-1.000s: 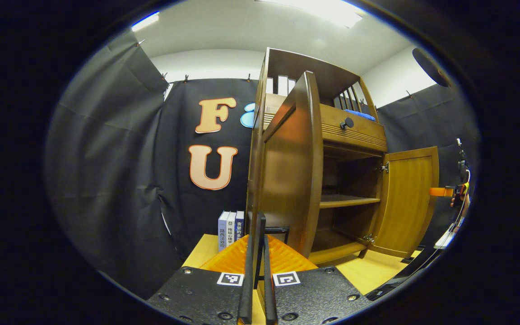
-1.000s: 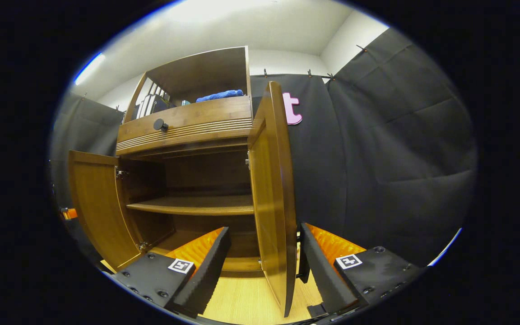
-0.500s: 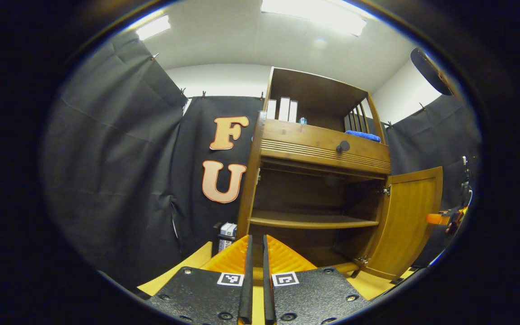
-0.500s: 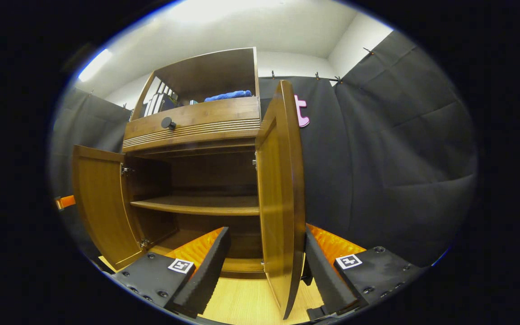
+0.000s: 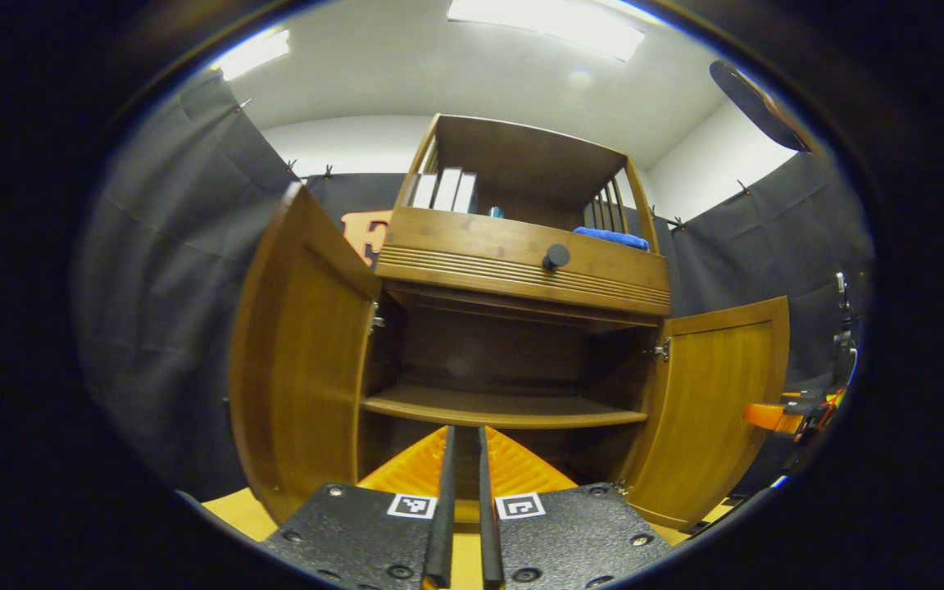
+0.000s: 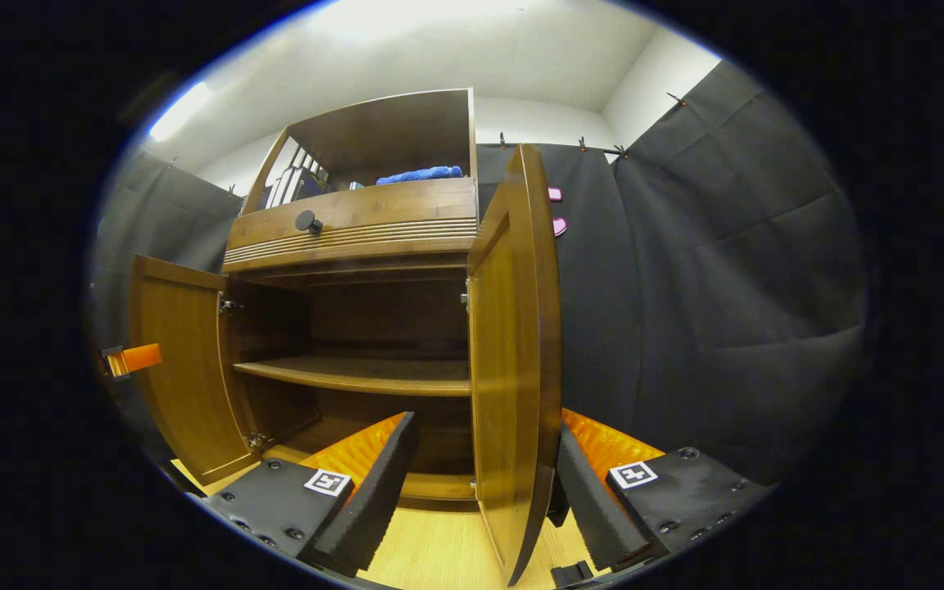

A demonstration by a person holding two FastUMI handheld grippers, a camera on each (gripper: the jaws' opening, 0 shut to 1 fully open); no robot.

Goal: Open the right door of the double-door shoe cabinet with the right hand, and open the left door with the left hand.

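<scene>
In the left gripper view, the shoe cabinet stands with left door and right door swung wide; the left gripper, fingers nearly together on nothing, faces the bare shelf. Books and a blue cloth sit above the drawer knob.

In the right gripper view, the right gripper, fingers apart, straddles the right door's edge without touching it.

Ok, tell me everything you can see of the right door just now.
The right door is a flat panel of glossy brown wood, hung on metal hinges at its inner edge and swung wide open, upright. Its free edge stands between the open fingers of the right gripper; contact can't be told. In the left gripper view it shows its inner face.
</scene>
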